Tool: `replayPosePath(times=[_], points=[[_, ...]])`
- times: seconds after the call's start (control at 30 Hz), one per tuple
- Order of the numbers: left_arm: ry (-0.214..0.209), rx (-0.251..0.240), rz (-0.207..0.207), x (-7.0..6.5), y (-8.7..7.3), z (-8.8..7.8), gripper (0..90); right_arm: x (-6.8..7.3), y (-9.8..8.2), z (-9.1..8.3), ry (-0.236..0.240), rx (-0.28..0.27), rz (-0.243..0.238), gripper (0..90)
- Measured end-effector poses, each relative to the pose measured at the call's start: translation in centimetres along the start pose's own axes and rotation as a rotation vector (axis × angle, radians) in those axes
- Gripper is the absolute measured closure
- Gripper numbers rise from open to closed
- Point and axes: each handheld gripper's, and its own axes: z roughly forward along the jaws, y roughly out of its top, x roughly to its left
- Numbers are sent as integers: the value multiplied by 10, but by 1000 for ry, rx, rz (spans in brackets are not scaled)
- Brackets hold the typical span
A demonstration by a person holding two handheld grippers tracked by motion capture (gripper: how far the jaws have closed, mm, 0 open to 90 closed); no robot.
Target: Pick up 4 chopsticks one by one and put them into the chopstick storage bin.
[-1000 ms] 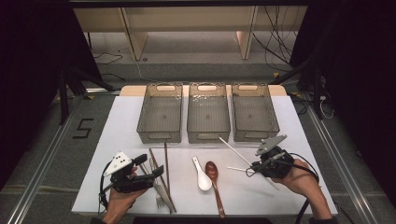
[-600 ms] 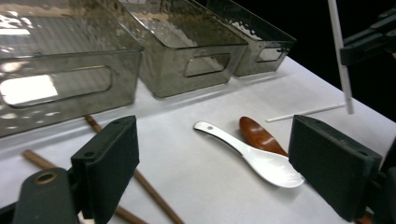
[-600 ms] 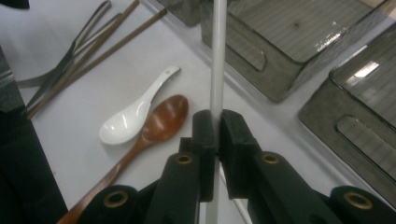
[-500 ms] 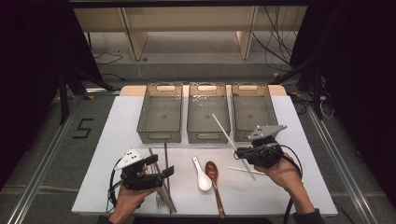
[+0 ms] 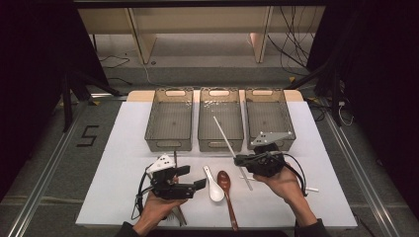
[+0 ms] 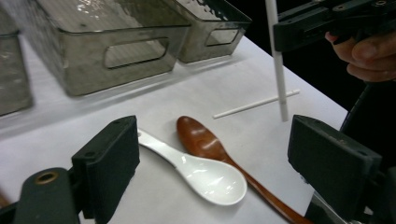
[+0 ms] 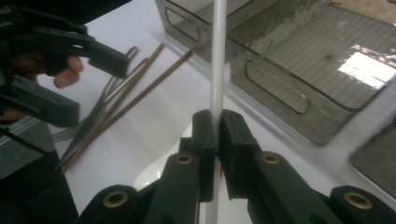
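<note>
**Caller:** What's in your right claw (image 5: 236, 159)?

**Me:** I've got its jaws pinched tight on a white chopstick (image 5: 224, 136), gripping it partway along its length. In the high view its long axis runs on a slant: the upper end points up and to the left, out over the middle bin (image 5: 220, 118), and the lower end sticks out past the jaws toward the desk (image 5: 123, 163). In the right gripper view it stands straight up between my pads.

**Caller:** So it's off the desk?

**Me:** Yes, lifted clear, just in front of the middle and right bin (image 5: 269, 116).

**Caller:** And the left claw (image 5: 192, 177)?

**Me:** Jaws wide apart, nothing between them. I'm holding it low over the desk, facing the white spoon (image 6: 196, 168) and the brown wooden spoon (image 6: 210, 144), which lie side by side. A second white chopstick (image 6: 257, 103) lies flat beyond them. Brown chopsticks (image 7: 126, 100) and a fork (image 7: 93, 116) lie by my left hand (image 5: 158, 207).
</note>
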Motion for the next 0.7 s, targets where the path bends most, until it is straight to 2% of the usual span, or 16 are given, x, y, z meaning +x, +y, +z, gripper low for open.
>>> replayPosePath(times=[0.2, 0.27, 0.47, 0.7], points=[[-41, 28, 0, -12, 4, 21, 179, 8, 3, 9, 25, -10, 6, 852], [-54, 34, 6, -11, 4, 27, 217, 11, 4, 12, 30, -12, 2, 852], [-74, 30, -39, -10, 5, 37, 283, 18, 5, 20, 50, -19, -10, 852], [-103, 51, -35, -15, 6, 49, 406, 23, 7, 25, 66, -28, -10, 851]])
